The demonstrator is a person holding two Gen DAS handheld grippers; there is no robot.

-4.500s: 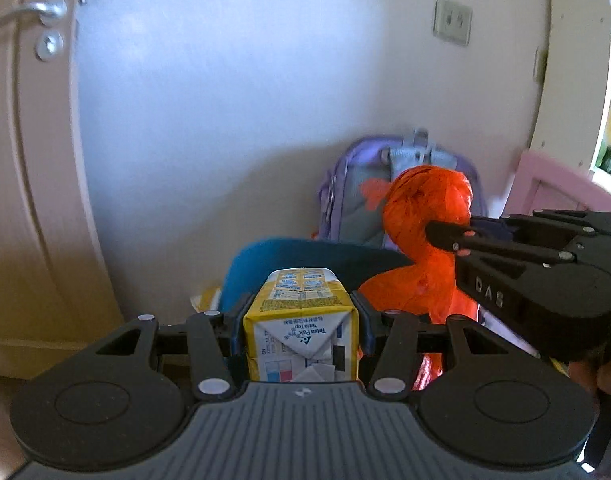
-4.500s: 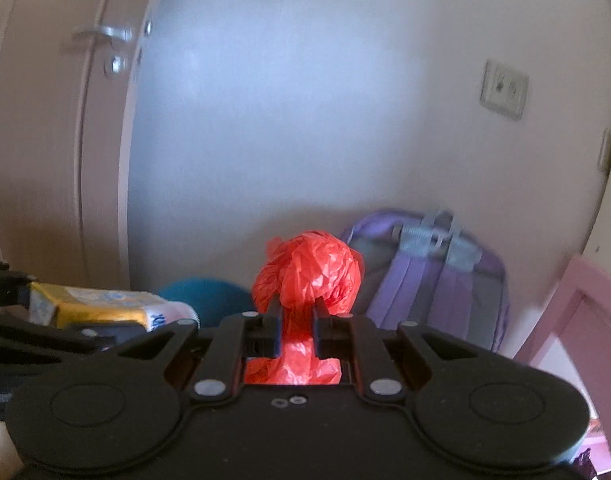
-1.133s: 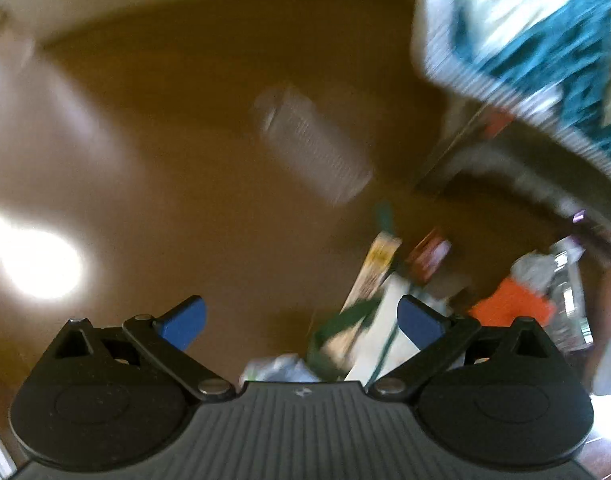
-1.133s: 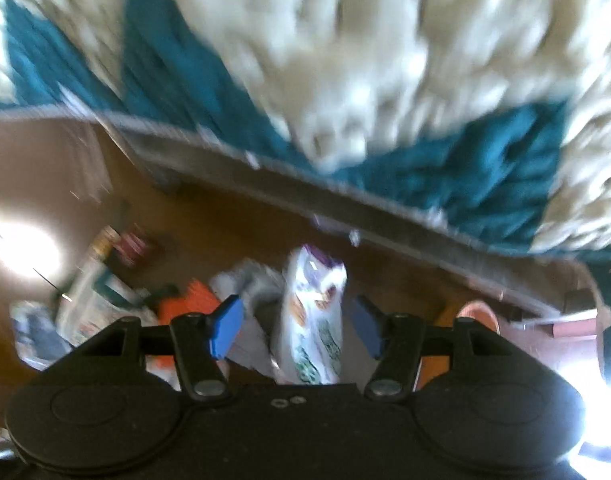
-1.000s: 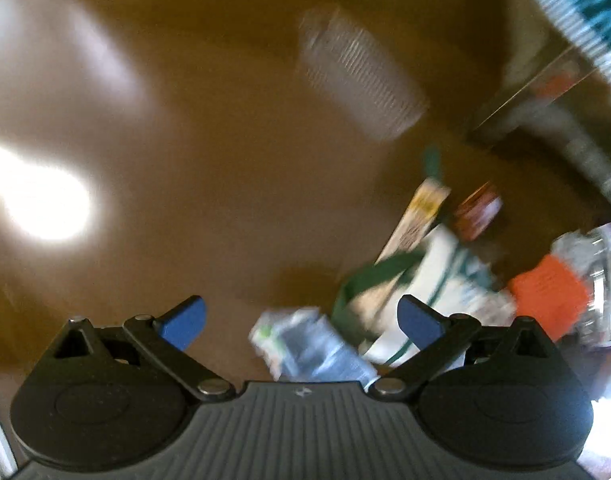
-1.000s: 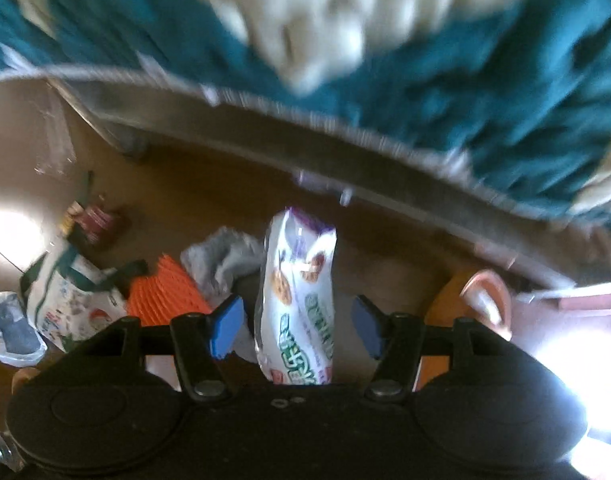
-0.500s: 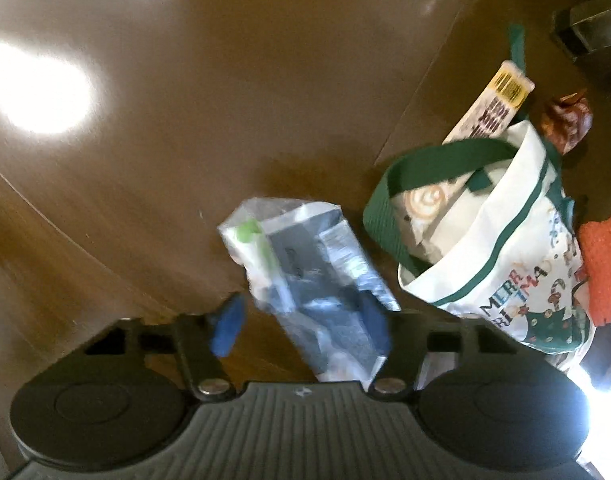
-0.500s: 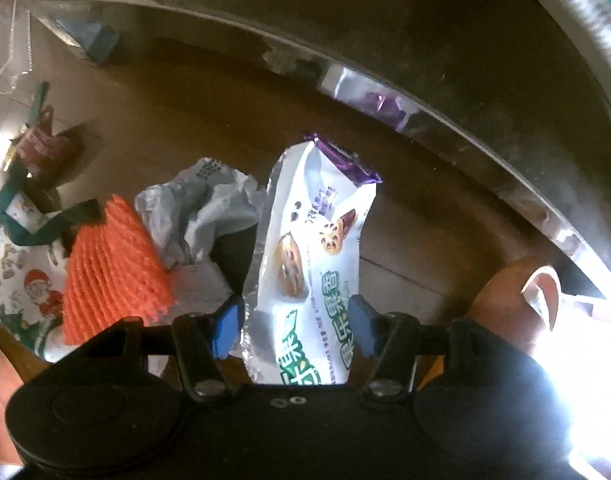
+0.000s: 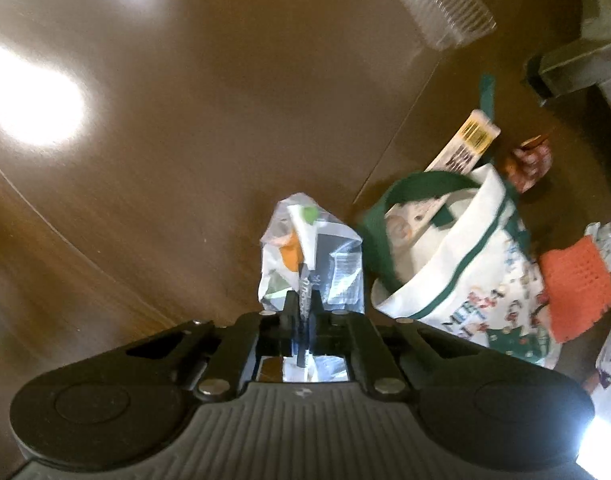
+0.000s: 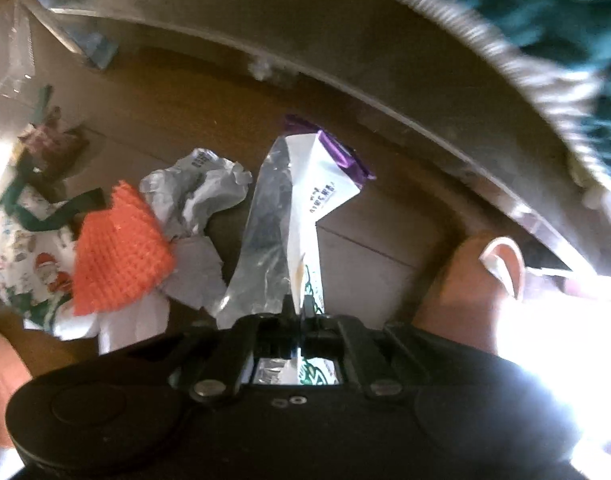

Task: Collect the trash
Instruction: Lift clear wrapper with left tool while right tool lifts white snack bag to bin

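now both have closed since half a second ago: the left hand-held gripper [image 9: 304, 304] pinches a silvery wrapper [image 9: 311, 256], the right hand-held gripper [image 10: 299, 310] a cookie packet [image 10: 301, 208], beside the christmas tote bag [image 9: 465, 280].

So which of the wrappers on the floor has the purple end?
The long cookie wrapper pinched in the right gripper. The crumpled silver wrapper beside it and the left gripper's clear packet show no purple.
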